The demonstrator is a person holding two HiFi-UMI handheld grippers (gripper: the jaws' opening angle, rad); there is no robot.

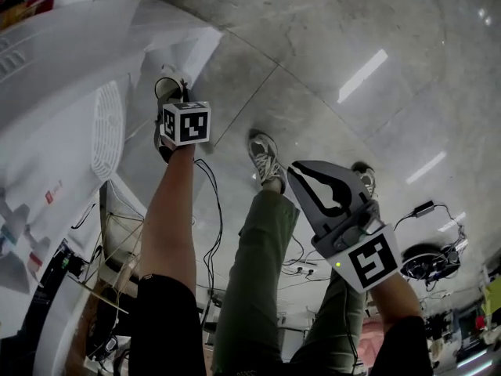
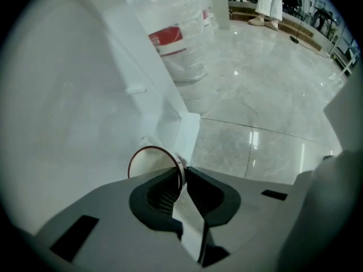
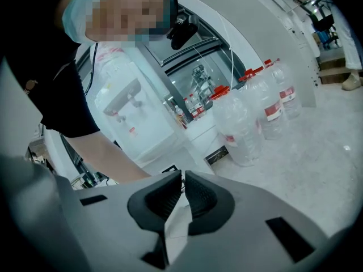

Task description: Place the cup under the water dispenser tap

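In the left gripper view, a white paper cup (image 2: 148, 164) with a dark red rim is held by its rim wall, and my left gripper (image 2: 184, 172) is shut on it. The cup hangs close beside the white body of the water dispenser (image 2: 74, 95). From the head view the left gripper (image 1: 171, 92) points steeply down by the dispenser (image 1: 70, 116), and the cup is hidden there. My right gripper (image 1: 305, 175) is raised over the floor, jaws shut with nothing between them (image 3: 183, 177). The right gripper view shows the dispenser's taps (image 3: 129, 102).
Large clear water bottles (image 3: 249, 123) with red labels stand on the floor beside the dispenser, also visible as a bottle (image 2: 176, 33). The person's legs and shoes (image 1: 266, 159) are below me. Cables (image 1: 211, 225) trail on the polished floor.
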